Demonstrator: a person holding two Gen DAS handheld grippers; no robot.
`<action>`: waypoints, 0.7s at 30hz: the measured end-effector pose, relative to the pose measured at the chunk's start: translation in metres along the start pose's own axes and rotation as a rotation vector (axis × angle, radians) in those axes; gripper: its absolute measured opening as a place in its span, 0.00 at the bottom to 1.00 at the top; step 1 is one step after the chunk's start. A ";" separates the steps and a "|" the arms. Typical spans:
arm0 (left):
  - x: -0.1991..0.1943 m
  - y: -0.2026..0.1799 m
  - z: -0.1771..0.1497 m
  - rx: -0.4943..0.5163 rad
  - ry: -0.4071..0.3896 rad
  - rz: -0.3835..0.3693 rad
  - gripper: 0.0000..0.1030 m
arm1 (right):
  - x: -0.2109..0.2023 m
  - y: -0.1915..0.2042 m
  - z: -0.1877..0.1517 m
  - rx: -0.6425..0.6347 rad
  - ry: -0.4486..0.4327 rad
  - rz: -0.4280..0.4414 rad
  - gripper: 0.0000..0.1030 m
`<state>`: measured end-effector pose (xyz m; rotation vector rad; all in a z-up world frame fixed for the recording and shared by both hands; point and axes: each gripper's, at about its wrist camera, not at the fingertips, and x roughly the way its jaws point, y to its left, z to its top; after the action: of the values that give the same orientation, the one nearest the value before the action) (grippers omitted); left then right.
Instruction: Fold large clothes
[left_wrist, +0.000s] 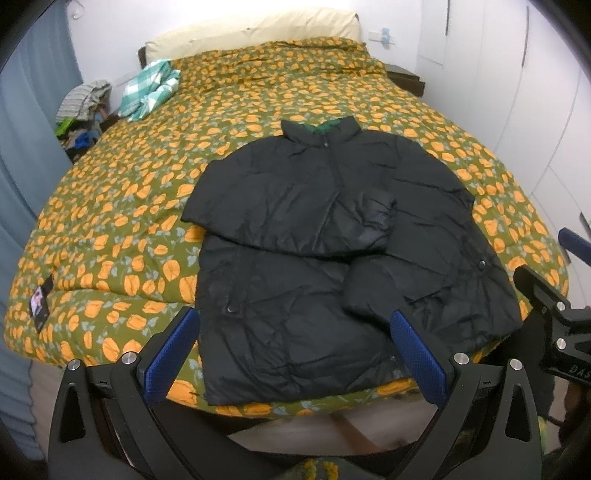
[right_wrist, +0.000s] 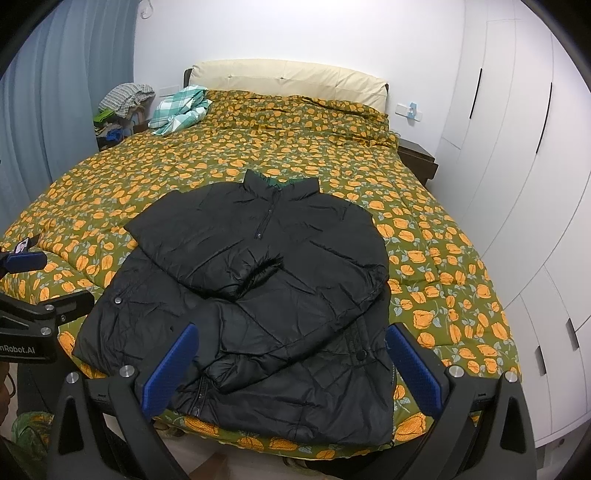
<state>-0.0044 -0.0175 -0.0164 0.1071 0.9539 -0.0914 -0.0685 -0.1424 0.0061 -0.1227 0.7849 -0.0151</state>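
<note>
A black puffer jacket (left_wrist: 314, 236) lies front up near the foot of the bed, collar away from me, both sleeves folded across its chest. It also shows in the right wrist view (right_wrist: 258, 280). My left gripper (left_wrist: 295, 358) is open and empty, held above the jacket's hem on its left half. My right gripper (right_wrist: 291, 365) is open and empty, held above the hem on the right half. The right gripper's body shows at the right edge of the left wrist view (left_wrist: 554, 314). The left gripper's body shows at the left edge of the right wrist view (right_wrist: 40, 310).
The bed has an orange-flowered green quilt (left_wrist: 129, 221) and a cream headboard (right_wrist: 288, 79). A teal checked cloth (left_wrist: 149, 90) lies near the pillows. A pile of clothes (left_wrist: 81, 110) stands left of the bed. White wardrobes (right_wrist: 517, 166) line the right side.
</note>
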 end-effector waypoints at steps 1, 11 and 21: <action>0.000 -0.001 0.000 0.002 0.002 -0.002 1.00 | 0.000 0.000 0.000 -0.001 0.001 0.000 1.00; 0.026 0.003 0.019 0.075 0.049 -0.154 1.00 | 0.003 -0.007 -0.002 0.021 0.006 -0.014 1.00; 0.150 -0.085 0.084 0.329 0.148 -0.348 0.99 | -0.001 -0.017 -0.010 0.045 -0.002 -0.029 1.00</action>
<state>0.1397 -0.1171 -0.0951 0.2534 1.0922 -0.5686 -0.0757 -0.1601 0.0011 -0.0910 0.7802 -0.0601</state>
